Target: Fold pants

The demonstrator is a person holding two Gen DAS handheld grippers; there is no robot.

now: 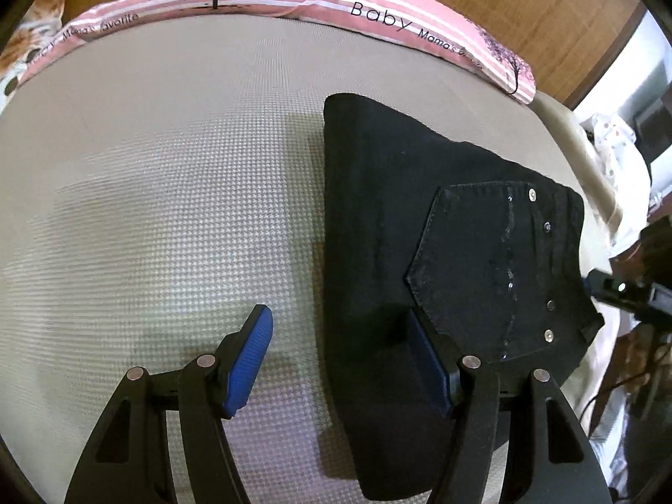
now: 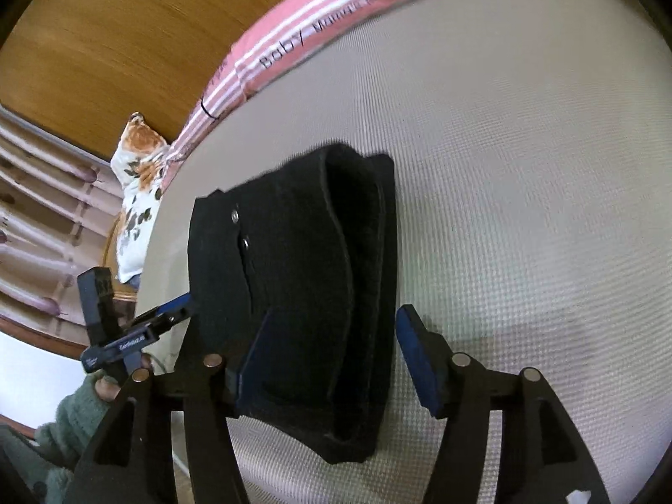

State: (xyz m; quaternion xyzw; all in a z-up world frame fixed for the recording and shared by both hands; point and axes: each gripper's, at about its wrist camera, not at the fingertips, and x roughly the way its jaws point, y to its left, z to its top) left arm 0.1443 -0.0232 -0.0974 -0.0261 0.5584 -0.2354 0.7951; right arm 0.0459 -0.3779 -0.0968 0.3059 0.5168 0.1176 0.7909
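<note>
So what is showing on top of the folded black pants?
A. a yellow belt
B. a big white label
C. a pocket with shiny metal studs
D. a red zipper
C: the left wrist view shows a stitched back pocket with round silver metal studs on top of the folded black denim pants, which lie on the textured beige bed surface.

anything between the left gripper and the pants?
Nothing visible. The left gripper is open right at the folded black pants on the mattress, one finger over the fabric, the other over bare mattress. The right gripper also straddles them.
</note>
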